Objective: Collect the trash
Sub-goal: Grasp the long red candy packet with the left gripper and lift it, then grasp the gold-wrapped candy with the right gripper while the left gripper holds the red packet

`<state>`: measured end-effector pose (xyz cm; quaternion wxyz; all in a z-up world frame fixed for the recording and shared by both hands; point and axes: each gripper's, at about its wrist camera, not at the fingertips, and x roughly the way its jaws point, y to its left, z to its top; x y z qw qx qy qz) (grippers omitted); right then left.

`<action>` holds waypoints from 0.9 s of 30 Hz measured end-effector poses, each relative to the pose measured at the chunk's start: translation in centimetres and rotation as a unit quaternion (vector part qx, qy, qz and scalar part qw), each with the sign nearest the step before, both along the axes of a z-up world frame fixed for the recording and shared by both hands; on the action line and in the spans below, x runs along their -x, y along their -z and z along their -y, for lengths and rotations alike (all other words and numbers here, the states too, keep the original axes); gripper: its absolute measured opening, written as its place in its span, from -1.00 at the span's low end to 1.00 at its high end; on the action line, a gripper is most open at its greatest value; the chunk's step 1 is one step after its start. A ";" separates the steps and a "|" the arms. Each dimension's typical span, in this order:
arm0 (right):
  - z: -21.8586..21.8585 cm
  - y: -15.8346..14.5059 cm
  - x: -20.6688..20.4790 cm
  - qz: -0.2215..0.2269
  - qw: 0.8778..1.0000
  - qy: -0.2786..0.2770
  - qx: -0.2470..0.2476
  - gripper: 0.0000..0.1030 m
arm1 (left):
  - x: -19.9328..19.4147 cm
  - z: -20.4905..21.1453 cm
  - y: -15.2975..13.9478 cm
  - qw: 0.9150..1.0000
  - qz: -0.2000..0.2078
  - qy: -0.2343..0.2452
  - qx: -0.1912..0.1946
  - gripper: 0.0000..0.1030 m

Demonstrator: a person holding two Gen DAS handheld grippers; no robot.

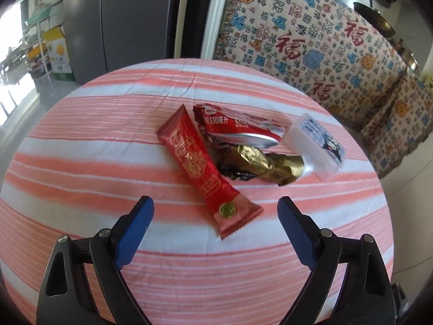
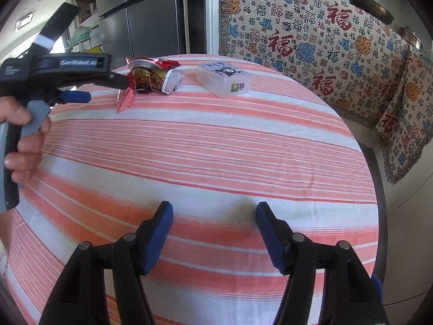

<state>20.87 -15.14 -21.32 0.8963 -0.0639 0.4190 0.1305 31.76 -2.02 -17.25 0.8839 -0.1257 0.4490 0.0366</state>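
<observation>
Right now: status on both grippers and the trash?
Left gripper open, over the red wrapper. Right gripper open, empty, over bare cloth. Trash piled: wrapper, crushed can, gold foil. Plastic box beside pile.

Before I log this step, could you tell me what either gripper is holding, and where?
Nothing is held: the left gripper and right gripper are both open and empty.

Right gripper point(image 2: 213, 211), jaws apart, over a striped tablecloth point(image 2: 216, 149). Far left: left gripper point(image 2: 89, 92), held by a hand point(image 2: 24, 140), beside a wrapper pile point(image 2: 151, 77). Clear box point(image 2: 223, 80) lies right of the pile.
</observation>
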 end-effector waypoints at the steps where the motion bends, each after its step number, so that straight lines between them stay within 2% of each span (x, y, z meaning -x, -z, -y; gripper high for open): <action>1: 0.0 0.0 0.0 0.000 1.000 0.000 0.000 0.27 | -0.5 0.0 0.4 1.000 -0.004 -0.003 -0.005 0.62; 3: 0.0 0.0 0.0 0.000 1.000 -0.001 -0.001 0.27 | -0.5 0.2 1.0 1.000 -0.001 0.007 0.005 0.43; 5: 0.1 0.0 0.0 0.000 1.000 -0.002 -0.002 0.27 | 0.0 0.7 0.6 0.999 0.012 0.030 0.010 -0.06; 6: 0.1 0.0 0.0 0.000 1.000 -0.003 -0.002 0.27 | 0.4 1.1 0.1 0.999 0.016 0.039 0.001 -0.25; 7: 0.1 0.0 0.0 0.000 1.000 -0.003 -0.003 0.27 | 0.6 1.5 -0.3 0.999 0.015 0.042 -0.016 -0.35; 8: 0.1 0.0 0.0 0.000 1.000 -0.003 -0.003 0.27 | 1.1 1.6 -0.6 0.998 0.017 0.049 -0.025 -0.61; 9: 0.1 0.0 0.0 0.000 1.000 -0.003 -0.002 0.27 | 1.6 1.3 -0.8 0.998 0.017 0.059 -0.022 -0.75; 18: 0.1 -0.1 0.1 0.000 1.000 -0.003 -0.003 0.27 | 8.7 -1.5 -2.7 0.993 -0.017 0.117 -0.031 -0.76; 23: 0.2 -0.1 0.1 0.000 1.000 -0.003 -0.002 0.27 | 12.6 -1.5 -2.5 0.988 -0.039 0.144 -0.045 -0.70; 25: 0.1 -0.1 0.1 0.000 1.000 -0.003 -0.002 0.27 | 13.1 -1.1 -2.2 0.987 -0.031 0.147 -0.050 -0.38; 26: 0.2 -0.1 0.1 0.000 1.000 -0.004 -0.002 0.27 | 13.0 -0.9 -2.0 0.987 -0.027 0.146 -0.055 0.07; 27: 0.2 -0.1 0.1 0.000 1.000 -0.004 -0.002 0.27 | 12.7 -0.8 -1.7 0.988 -0.023 0.141 -0.062 0.41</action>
